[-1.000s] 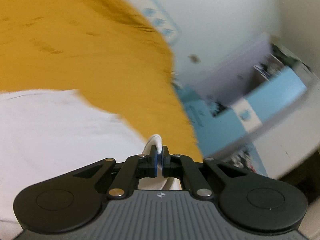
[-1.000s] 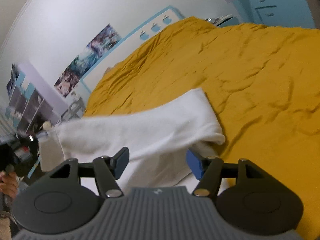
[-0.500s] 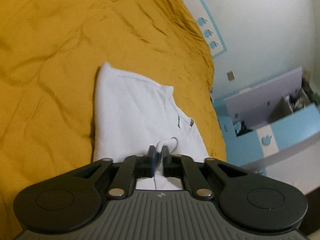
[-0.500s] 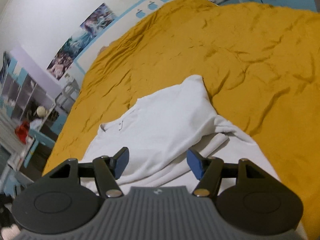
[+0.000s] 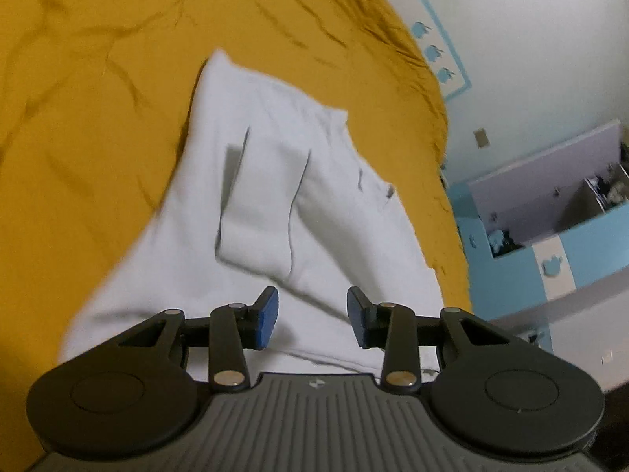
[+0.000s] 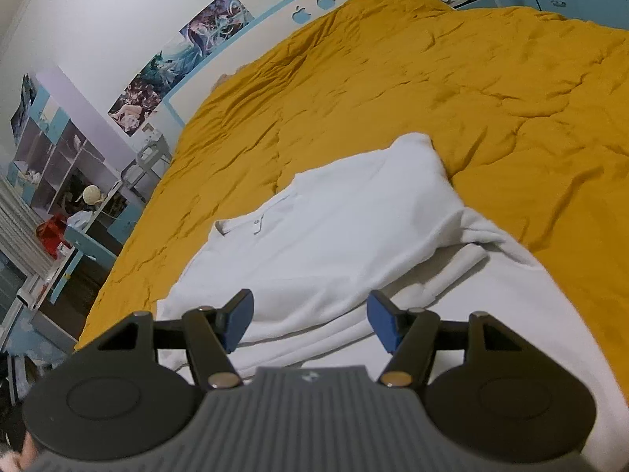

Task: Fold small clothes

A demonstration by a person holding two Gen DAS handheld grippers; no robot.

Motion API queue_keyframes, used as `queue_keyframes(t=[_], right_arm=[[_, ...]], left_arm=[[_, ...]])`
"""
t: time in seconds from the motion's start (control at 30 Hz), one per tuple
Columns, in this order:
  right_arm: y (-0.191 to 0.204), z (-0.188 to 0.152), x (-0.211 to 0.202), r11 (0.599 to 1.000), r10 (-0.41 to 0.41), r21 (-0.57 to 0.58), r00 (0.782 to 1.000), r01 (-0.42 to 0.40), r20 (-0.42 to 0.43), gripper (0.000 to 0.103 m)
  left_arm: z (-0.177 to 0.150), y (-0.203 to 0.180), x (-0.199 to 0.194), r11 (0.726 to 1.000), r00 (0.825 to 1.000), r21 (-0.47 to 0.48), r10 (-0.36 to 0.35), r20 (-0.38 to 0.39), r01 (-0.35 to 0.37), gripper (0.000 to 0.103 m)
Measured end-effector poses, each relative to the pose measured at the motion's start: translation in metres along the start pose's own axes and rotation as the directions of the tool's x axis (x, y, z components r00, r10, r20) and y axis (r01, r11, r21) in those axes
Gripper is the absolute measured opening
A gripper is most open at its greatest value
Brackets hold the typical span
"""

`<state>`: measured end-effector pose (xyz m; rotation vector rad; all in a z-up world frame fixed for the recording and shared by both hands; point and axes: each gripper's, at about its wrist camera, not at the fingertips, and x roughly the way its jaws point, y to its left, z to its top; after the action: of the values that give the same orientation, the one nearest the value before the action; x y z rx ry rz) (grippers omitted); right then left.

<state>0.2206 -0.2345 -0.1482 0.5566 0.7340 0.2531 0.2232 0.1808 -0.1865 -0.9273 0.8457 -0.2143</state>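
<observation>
a: where's the garment?

b: the white shirt (image 5: 251, 204) lies on the mustard bedspread (image 5: 98, 78), partly folded. in the left wrist view one sleeve is laid back over the body, its cuff end toward 6 o'clock, and the collar sits toward 3 o'clock near the bed's edge.

a: and from the other side?

b: in the right wrist view the same white shirt (image 6: 354, 216) spreads from the bottom of the frame up toward 12 o'clock, with the collar at about 9 o'clock and a bunched fold at 3 o'clock. the mustard bedspread (image 6: 432, 78) surrounds it on the far sides.

a: the claws?

b: the left claw (image 5: 312, 316) has just been opening; its blue pads stand apart over the cloth and nothing is pinched between them, so it is released. the right claw (image 6: 310, 320) is released too, pads wide, just above the near layers of the shirt. whether either touches the fabric, i cannot tell.

a: further out?

b: a white headboard with blue apple shapes (image 6: 322, 0) at 12 o'clock, posters (image 6: 181, 63) on the wall at 10 o'clock, and shelves (image 6: 59, 165) at 9 o'clock. in the left view a blue and lilac cabinet (image 5: 550, 216) stands at 3 o'clock beside the bed.
</observation>
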Motion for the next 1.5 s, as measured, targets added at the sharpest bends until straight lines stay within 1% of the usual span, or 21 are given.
queue_keyframes(t=[0.1, 0.3, 0.37, 0.4, 0.47, 0.5, 0.57, 0.63, 0.67, 0.73, 0.77, 0.8, 0.93, 1.0, 1.07, 1.17, 1.2, 1.27, 1.3, 1.4, 1.5], right_arm=[[-0.002, 0.003, 0.001, 1.000, 0.005, 0.024, 1.000, -0.005, 0.003, 0.064], [-0.004, 0.004, 0.001, 1.000, 0.004, 0.017, 1.000, -0.005, 0.009, 0.064], [-0.006, 0.001, 0.004, 0.999, 0.002, 0.033, 1.000, -0.002, 0.003, 0.064], [-0.007, 0.001, 0.005, 0.999, 0.000, 0.042, 1.000, 0.000, 0.000, 0.064], [-0.008, 0.000, 0.006, 0.999, 0.000, 0.054, 1.000, 0.000, -0.004, 0.064], [-0.009, 0.000, 0.005, 0.999, 0.000, 0.054, 1.000, 0.000, -0.004, 0.064], [-0.008, 0.000, 0.005, 0.999, -0.005, 0.042, 1.000, 0.005, -0.002, 0.064], [-0.008, 0.001, 0.003, 0.999, -0.011, 0.033, 1.000, 0.010, 0.004, 0.065], [-0.009, 0.002, 0.003, 0.999, -0.013, 0.035, 1.000, 0.013, 0.008, 0.068], [-0.012, 0.003, 0.000, 0.999, -0.018, 0.044, 1.000, 0.017, 0.018, 0.068], [-0.013, 0.003, -0.001, 0.999, -0.018, 0.052, 1.000, 0.017, 0.023, 0.068], [-0.015, 0.004, -0.001, 0.998, -0.017, 0.059, 1.000, 0.015, 0.027, 0.068], [-0.022, 0.005, 0.002, 0.996, -0.028, 0.084, 0.999, 0.025, 0.028, 0.068], [-0.027, 0.006, 0.004, 0.993, -0.011, 0.115, 1.000, 0.007, 0.029, 0.068], [-0.046, 0.007, 0.009, 0.966, 0.023, 0.255, 0.999, -0.030, 0.030, 0.067], [-0.075, 0.007, 0.019, 0.887, 0.025, 0.460, 0.999, -0.041, 0.042, 0.068], [-0.083, 0.006, 0.022, 0.864, 0.016, 0.502, 0.999, -0.038, 0.048, 0.068], [-0.096, 0.004, 0.026, 0.823, 0.002, 0.566, 0.998, -0.039, 0.065, 0.067], [-0.102, 0.004, 0.029, 0.800, -0.008, 0.598, 0.998, -0.036, 0.070, 0.063], [-0.115, 0.003, 0.034, 0.742, -0.002, 0.667, 0.994, -0.070, 0.106, 0.062], [-0.120, 0.007, 0.037, 0.707, 0.019, 0.701, 0.994, -0.093, 0.112, 0.064]], left_arm=[[-0.003, -0.001, 0.014, 0.994, 0.993, -0.009, 0.111, 0.034, -0.110, 0.043], [0.003, 0.009, 0.032, 0.980, 0.983, -0.155, 0.144, 0.111, -0.126, 0.044], [0.005, 0.011, 0.038, 0.973, 0.982, -0.205, 0.132, 0.137, -0.102, 0.044], [0.004, 0.015, 0.038, 0.969, 0.983, -0.240, 0.102, 0.155, -0.063, 0.042], [-0.002, 0.021, 0.034, 0.958, 0.977, -0.286, 0.059, 0.203, 0.002, 0.017], [-0.003, 0.021, 0.030, 0.959, 0.972, -0.282, 0.040, 0.232, 0.028, 0.008], [-0.004, 0.013, 0.017, 0.968, 0.957, -0.240, 0.005, 0.291, 0.068, 0.007], [-0.005, 0.002, -0.005, 0.976, 0.932, -0.185, -0.039, 0.360, 0.112, 0.006], [-0.005, -0.003, -0.016, 0.978, 0.921, -0.165, -0.054, 0.385, 0.126, 0.005], [-0.008, -0.010, -0.034, 0.980, 0.909, -0.133, -0.079, 0.410, 0.145, 0.004], [-0.009, -0.012, -0.037, 0.982, 0.908, -0.123, -0.080, 0.411, 0.142, 0.004], [-0.011, -0.011, -0.040, 0.985, 0.916, -0.121, -0.063, 0.397, 0.120, 0.004], [-0.021, 0.009, -0.025, 0.991, 0.944, -0.131, 0.048, 0.325, -0.006, 0.004], [-0.025, 0.020, -0.019, 0.988, 0.950, -0.148, 0.081, 0.300, -0.037, 0.004], [-0.023, 0.022, -0.013, 0.988, 0.952, -0.148, 0.094, 0.293, -0.052, 0.004], [-0.021, 0.019, -0.014, 0.991, 0.951, -0.124, 0.092, 0.294, -0.057, 0.004], [-0.022, 0.019, -0.014, 0.991, 0.952, -0.119, 0.091, 0.292, -0.058, 0.004], [-0.022, 0.017, -0.015, 0.991, 0.952, -0.114, 0.093, 0.291, -0.062, 0.004], [-0.022, 0.017, -0.014, 0.991, 0.952, -0.114, 0.095, 0.291, -0.064, 0.004], [-0.022, 0.018, -0.012, 0.990, 0.952, -0.121, 0.101, 0.288, -0.068, 0.004], [-0.025, 0.020, -0.014, 0.990, 0.954, -0.126, 0.102, 0.282, -0.069, 0.004]])
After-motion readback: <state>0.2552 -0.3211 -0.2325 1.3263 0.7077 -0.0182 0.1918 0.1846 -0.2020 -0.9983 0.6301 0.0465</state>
